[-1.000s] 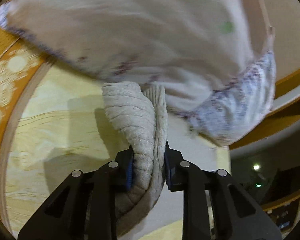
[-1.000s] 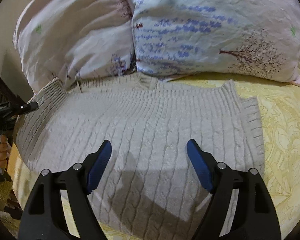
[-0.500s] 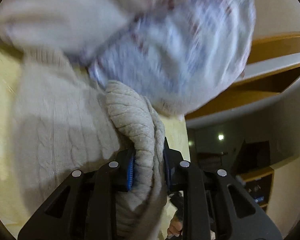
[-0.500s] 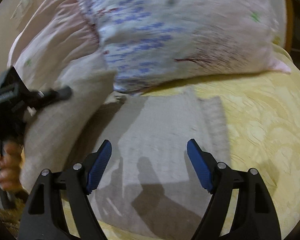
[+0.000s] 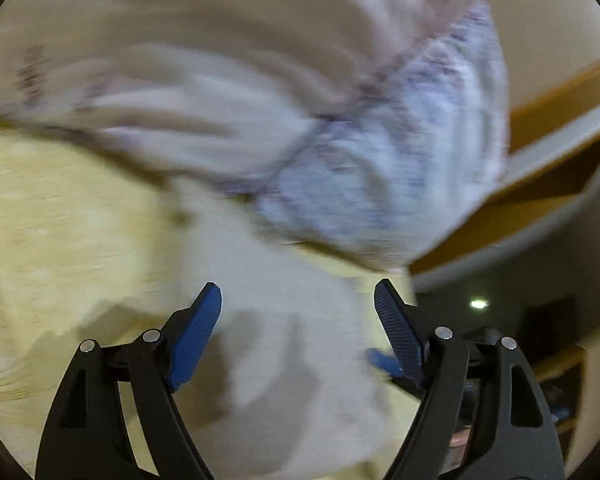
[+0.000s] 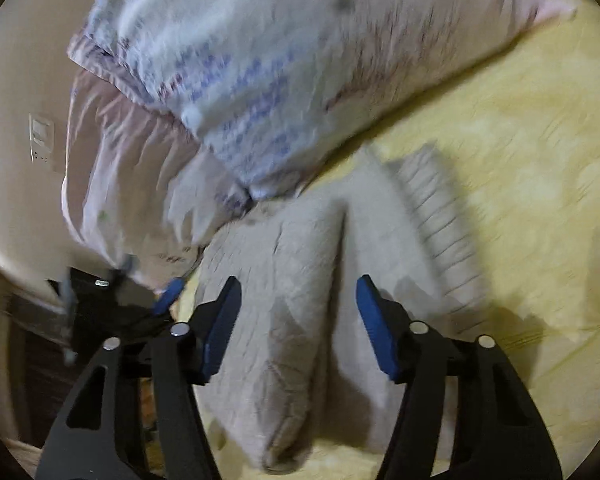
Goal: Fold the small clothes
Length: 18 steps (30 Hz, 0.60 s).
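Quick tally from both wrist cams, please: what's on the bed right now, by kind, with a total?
Beige cable-knit sweater, side folded over: 1
Pale printed pillows: 2, one with blue print, one pinkish
Yellow patterned bedspread: 1
Total: 4

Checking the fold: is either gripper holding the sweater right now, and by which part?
Nothing is held. The left gripper is opening, clear above the sweater. The right gripper is closing around its folded edge, pads not yet pressing.
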Motion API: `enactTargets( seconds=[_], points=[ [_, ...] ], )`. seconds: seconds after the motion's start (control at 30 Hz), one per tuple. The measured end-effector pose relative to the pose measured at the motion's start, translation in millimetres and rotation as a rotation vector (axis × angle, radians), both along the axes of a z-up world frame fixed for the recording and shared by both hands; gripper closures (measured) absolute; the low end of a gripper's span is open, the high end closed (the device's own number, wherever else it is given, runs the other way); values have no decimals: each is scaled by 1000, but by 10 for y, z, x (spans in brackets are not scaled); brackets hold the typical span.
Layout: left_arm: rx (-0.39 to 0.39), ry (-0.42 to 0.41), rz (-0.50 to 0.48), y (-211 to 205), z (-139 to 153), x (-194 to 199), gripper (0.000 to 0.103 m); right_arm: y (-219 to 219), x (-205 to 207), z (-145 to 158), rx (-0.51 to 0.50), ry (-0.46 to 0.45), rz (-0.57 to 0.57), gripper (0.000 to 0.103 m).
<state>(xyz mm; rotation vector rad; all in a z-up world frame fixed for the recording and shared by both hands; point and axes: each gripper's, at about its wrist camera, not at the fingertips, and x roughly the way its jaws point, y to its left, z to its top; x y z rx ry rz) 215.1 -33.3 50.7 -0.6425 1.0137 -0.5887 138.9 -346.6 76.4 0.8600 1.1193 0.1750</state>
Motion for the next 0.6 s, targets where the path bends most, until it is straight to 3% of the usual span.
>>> enactTargets(
  seconds=[0.13, 0.3, 0.4, 0.47, 0.6],
  points=[
    [48, 81, 22, 71, -281, -25, 24, 167, 101, -218, 43, 92, 64, 51],
    [64, 145, -30, -75, -512, -45, 24, 244, 168, -348, 133, 77, 39, 57],
    [71, 161, -57, -172, -584, -65, 24, 218, 249, -453, 150, 84, -16, 72],
    [73, 161, -65, -157, -611, -98, 24, 238, 290, -426, 120, 61, -13, 83],
    [58, 137, -63, -199, -572, -82, 24, 330, 309, -81, -55, -64, 53, 87]
  ],
)
